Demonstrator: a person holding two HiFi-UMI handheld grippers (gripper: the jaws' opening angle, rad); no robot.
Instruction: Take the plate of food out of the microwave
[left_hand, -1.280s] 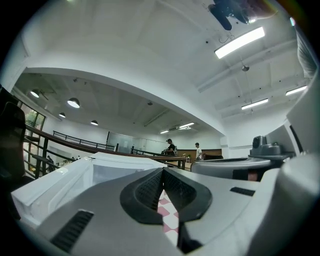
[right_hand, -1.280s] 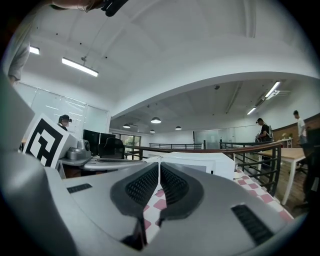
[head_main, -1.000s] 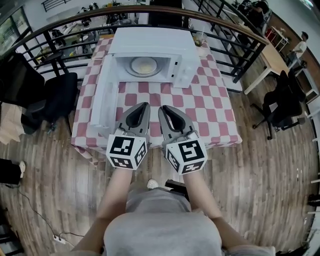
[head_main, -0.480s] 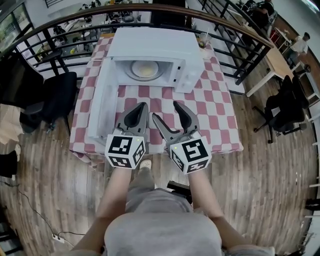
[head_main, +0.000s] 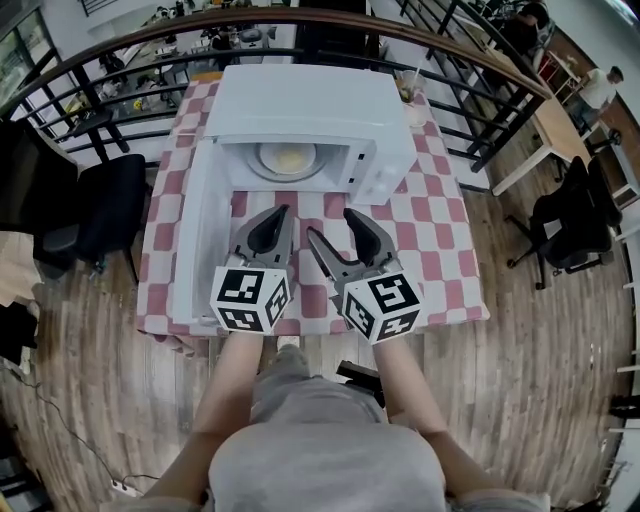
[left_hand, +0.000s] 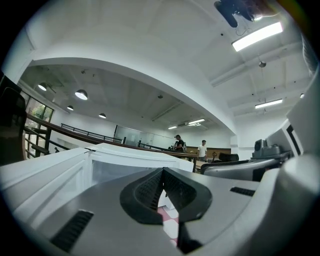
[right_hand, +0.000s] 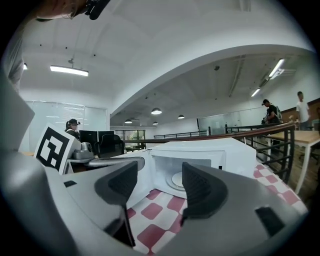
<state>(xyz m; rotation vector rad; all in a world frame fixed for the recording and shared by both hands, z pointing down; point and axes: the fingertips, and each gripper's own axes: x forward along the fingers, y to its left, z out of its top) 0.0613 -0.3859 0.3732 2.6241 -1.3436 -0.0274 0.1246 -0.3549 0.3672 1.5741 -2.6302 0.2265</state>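
There's the plate of food (head_main: 287, 158) inside the open microwave (head_main: 300, 100), well ahead of my left gripper (head_main: 280, 212), jaws together, and my right gripper (head_main: 331, 224), jaws just sprung apart, empty.

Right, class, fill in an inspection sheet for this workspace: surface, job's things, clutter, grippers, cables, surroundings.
Surface: table with a red-and-white checked cloth.
Job's things: microwave, door swung open; plate of food inside.
Clutter: a cup behind the microwave.
Grippers: left gripper jaws together, empty; right gripper jaws just opened, empty; both short of the microwave.
Cables: a power strip with its cable on the floor.
Surroundings: railing, black chair, wooden floor.
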